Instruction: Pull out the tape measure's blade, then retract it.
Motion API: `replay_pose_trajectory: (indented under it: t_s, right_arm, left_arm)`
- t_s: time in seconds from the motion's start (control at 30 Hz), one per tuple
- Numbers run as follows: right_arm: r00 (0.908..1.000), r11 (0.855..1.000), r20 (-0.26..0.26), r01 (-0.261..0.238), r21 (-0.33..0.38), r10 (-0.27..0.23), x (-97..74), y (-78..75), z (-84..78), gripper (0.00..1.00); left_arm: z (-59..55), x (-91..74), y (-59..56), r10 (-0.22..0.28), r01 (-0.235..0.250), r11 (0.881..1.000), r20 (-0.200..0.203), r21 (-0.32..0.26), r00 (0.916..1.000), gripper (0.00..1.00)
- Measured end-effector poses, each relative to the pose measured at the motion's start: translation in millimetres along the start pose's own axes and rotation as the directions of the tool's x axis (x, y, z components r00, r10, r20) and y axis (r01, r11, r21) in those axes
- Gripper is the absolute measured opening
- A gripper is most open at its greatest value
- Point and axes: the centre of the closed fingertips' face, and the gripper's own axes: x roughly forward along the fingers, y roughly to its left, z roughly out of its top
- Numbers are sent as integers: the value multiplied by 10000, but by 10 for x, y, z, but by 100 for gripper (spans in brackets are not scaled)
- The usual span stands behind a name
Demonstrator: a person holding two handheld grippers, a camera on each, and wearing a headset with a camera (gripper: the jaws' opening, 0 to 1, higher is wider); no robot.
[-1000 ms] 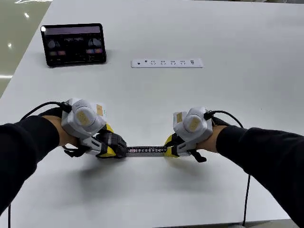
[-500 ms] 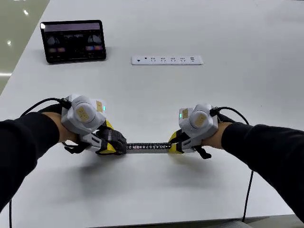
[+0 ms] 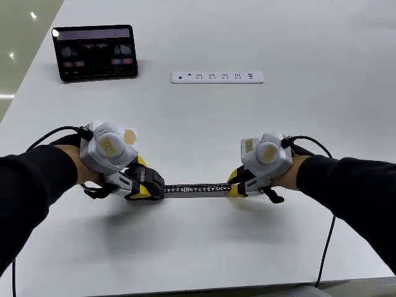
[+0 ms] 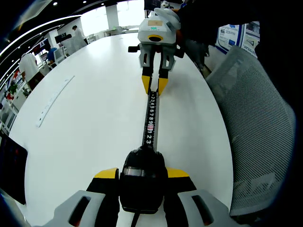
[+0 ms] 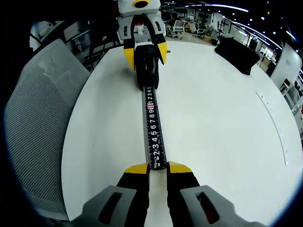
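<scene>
A black tape measure case [image 3: 147, 183] rests on the white table, and my left gripper [image 3: 140, 190] is shut on it; in the left gripper view the case [image 4: 142, 178] sits between the yellow-tipped jaws. Its numbered blade [image 3: 197, 188] runs right along the table to my right gripper [image 3: 235, 187], which is shut on the blade's end. The right gripper view shows the blade [image 5: 153, 127] stretching from my right gripper [image 5: 156, 168] to the case [image 5: 146, 65]. The left gripper view shows the blade [image 4: 150, 118] reaching the right gripper [image 4: 154, 85].
A dark tablet [image 3: 95, 52] stands at the table's far left. A white power strip [image 3: 216, 77] lies at the far middle. Cables trail from both grippers toward the near table edge. A mesh chair [image 5: 42, 113] stands beside the table.
My right gripper has moved right, away from the case, and the exposed blade has grown longer. The left gripper and case have stayed in place.
</scene>
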Motion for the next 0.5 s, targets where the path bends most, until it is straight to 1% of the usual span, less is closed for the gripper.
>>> replay_pose_trajectory:
  t_s: [0.2,0.5]
  right_arm:
    - [10000,10000,-91,34,45,-34,-53,-23,-78,8]
    - [9996,9999,-244,104,18,-104,-124,-18,-177,8]
  left_arm:
    - [0,-1,-2,11,-11,10000,-16,-35,10000,32]
    - [7,-19,-24,29,-29,10000,-19,-77,10000,32]
